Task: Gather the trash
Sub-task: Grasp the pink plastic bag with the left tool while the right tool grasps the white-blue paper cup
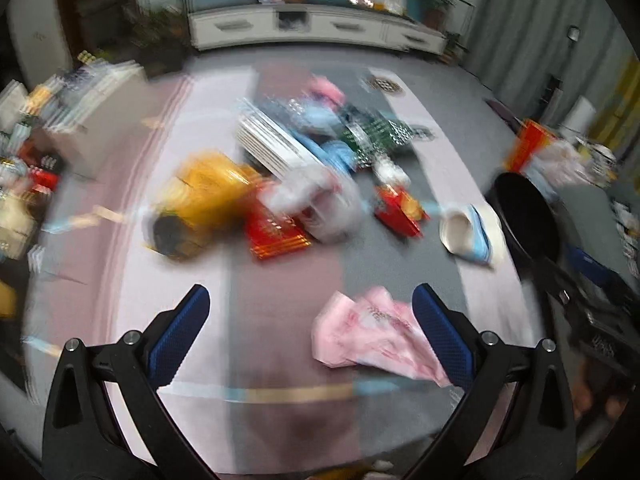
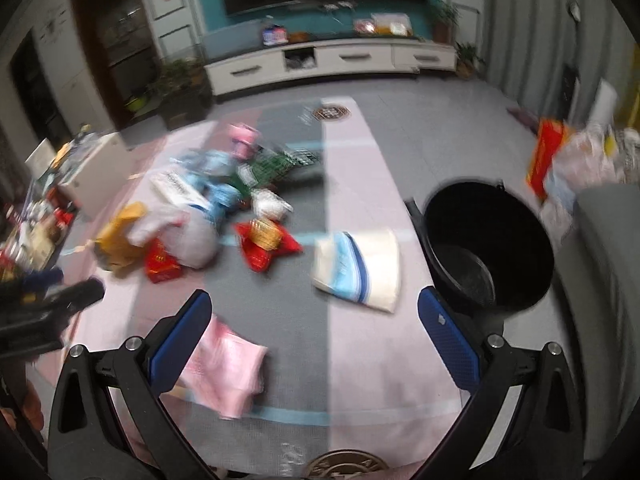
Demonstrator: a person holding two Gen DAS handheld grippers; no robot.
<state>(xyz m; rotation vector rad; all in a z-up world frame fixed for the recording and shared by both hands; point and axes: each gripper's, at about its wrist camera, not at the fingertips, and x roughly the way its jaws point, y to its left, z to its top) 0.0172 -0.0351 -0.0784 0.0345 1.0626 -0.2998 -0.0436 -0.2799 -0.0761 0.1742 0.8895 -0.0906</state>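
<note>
Here, blurred trash litters striped rug, seemingly.

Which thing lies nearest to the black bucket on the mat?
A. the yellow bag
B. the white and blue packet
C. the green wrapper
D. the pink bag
B: in the right wrist view the white and blue packet lies just beside the black bucket, while the pink bag, the yellow bag and the green wrapper lie farther off.

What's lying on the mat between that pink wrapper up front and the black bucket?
In the right wrist view, a white-and-blue packet lies on the mat between the pink wrapper and the black bucket; the rest of that stretch looks bare.
</note>
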